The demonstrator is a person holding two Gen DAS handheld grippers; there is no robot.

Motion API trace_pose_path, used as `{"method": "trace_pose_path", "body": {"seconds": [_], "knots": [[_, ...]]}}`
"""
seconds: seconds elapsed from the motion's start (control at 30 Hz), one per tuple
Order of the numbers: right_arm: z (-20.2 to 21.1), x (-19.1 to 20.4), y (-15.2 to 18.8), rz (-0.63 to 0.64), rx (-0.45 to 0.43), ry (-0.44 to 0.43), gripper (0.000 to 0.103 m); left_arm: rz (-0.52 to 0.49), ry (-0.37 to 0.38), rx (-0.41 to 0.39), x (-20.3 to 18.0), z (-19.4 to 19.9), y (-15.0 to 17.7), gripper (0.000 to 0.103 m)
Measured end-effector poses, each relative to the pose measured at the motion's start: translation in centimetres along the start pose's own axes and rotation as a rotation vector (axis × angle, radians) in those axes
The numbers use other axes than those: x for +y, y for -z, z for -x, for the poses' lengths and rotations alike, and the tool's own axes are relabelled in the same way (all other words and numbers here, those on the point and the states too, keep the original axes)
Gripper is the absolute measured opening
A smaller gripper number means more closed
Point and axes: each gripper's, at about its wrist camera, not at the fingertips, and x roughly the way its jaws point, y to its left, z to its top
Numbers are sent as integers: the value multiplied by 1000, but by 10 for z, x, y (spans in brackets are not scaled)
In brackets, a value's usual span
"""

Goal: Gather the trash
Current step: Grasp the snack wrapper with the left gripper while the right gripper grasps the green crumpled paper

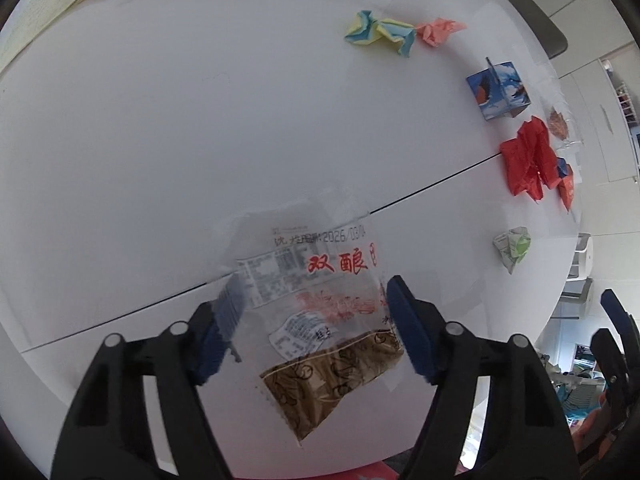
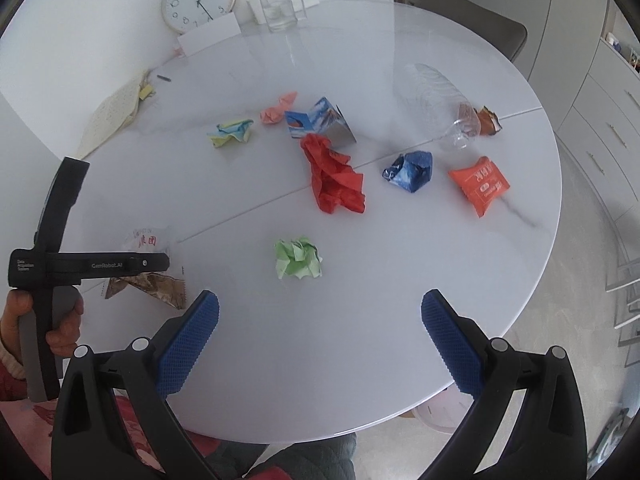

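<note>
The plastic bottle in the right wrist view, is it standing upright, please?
No, the clear plastic bottle lies on its side on the white table.

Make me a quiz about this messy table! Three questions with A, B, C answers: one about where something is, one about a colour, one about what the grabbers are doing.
1. Where is the clock?
A. Lying in the middle of the table
B. At the table's far edge by the wall, next to the clear glass container
C. On the floor

2. What colour is the crumpled paper ball nearest the right gripper?
A. Green
B. Purple
C. Black

3. How are the left gripper fingers set around the clear snack wrapper?
A. Shut tight on it
B. Open, one on each side
C. Holding the plastic bottle

Answers:
1 B, it stands behind the white table, beside the container.
2 A, it is pale green.
3 B, a wide gap shows between the blue pads.
</note>
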Motion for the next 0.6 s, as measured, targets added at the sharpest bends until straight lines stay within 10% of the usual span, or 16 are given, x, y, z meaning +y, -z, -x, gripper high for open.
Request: {"method": "trace_pose_path", "body": {"seconds": [0.13, 0.47, 0.6], "knots": [[-13, 2, -3, -20, 19, -1, 101, -52, 21, -17, -6, 8, -1, 40], [-79, 13, -25, -13, 82, 26, 99, -158, 51, -95, -9, 48, -18, 37], [-101, 16, -28, 7, 124, 63, 70, -205, 49, -114, -8, 58, -21, 37]]}}
